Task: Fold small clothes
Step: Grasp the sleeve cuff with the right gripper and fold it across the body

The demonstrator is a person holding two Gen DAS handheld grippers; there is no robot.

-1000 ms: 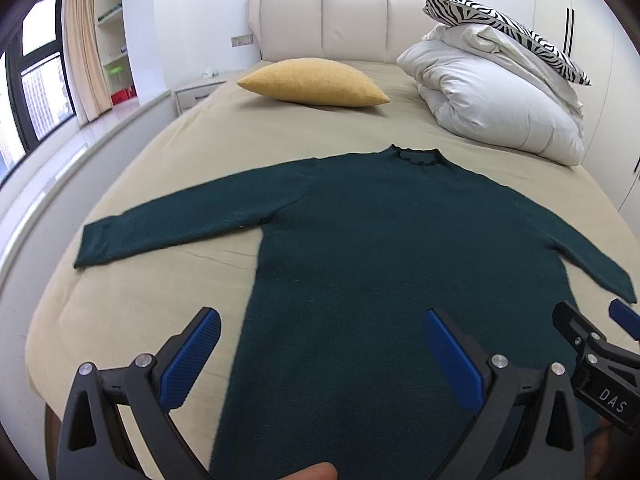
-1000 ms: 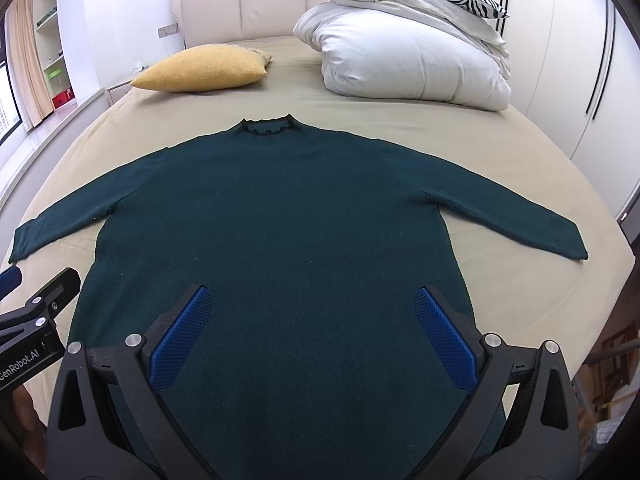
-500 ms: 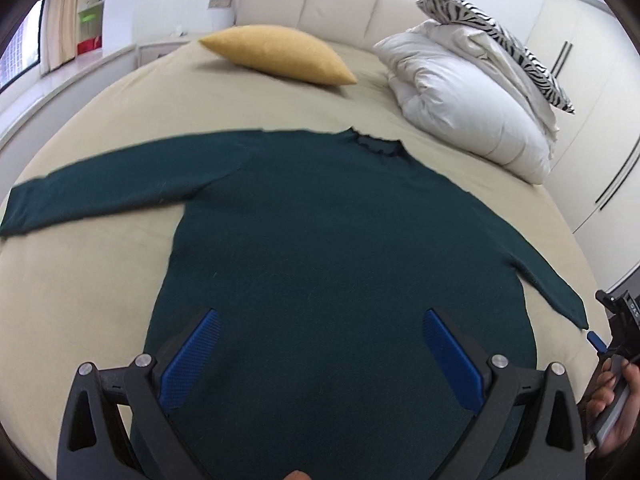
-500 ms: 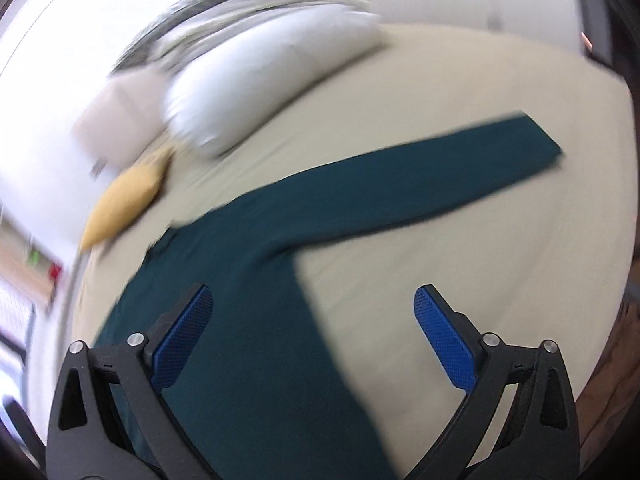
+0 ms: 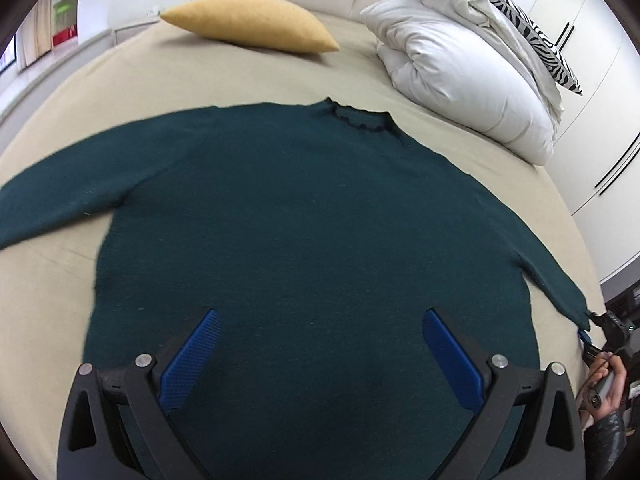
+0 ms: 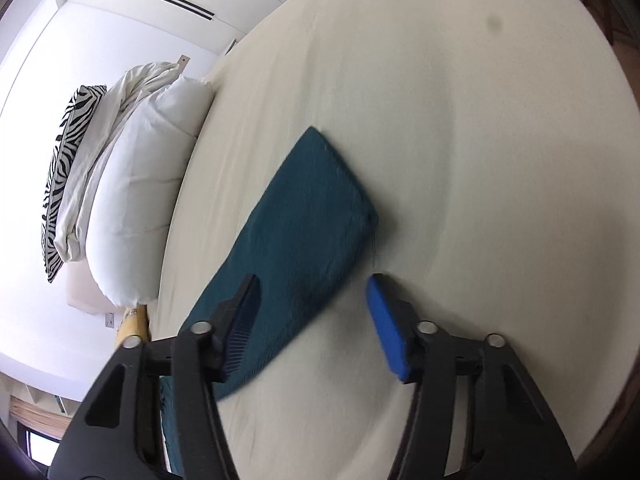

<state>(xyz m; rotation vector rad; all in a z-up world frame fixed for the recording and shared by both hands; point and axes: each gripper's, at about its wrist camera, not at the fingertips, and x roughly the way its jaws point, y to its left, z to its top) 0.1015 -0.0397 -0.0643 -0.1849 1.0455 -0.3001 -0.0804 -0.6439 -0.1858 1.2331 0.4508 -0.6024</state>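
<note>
A dark green long-sleeved sweater (image 5: 304, 216) lies flat, front up, on the beige bed (image 5: 52, 304), sleeves spread to both sides. My left gripper (image 5: 320, 344) is open and empty, hovering over the sweater's lower body. My right gripper (image 6: 312, 304) is open, rolled sideways, and straddles the right sleeve's cuff end (image 6: 312, 216), close above it. In the left wrist view the right gripper (image 5: 592, 328) shows at the far right, at the cuff of the right sleeve.
A yellow cushion (image 5: 248, 22) lies at the head of the bed. A folded white duvet (image 5: 460, 76) with a zebra-striped pillow (image 5: 500, 4) on top sits at the back right. White wardrobe doors (image 5: 592, 80) stand right of the bed.
My right gripper swung right, rolled over and closed in on the right sleeve's cuff. My left gripper moved forward over the sweater's body. Both stayed open.
</note>
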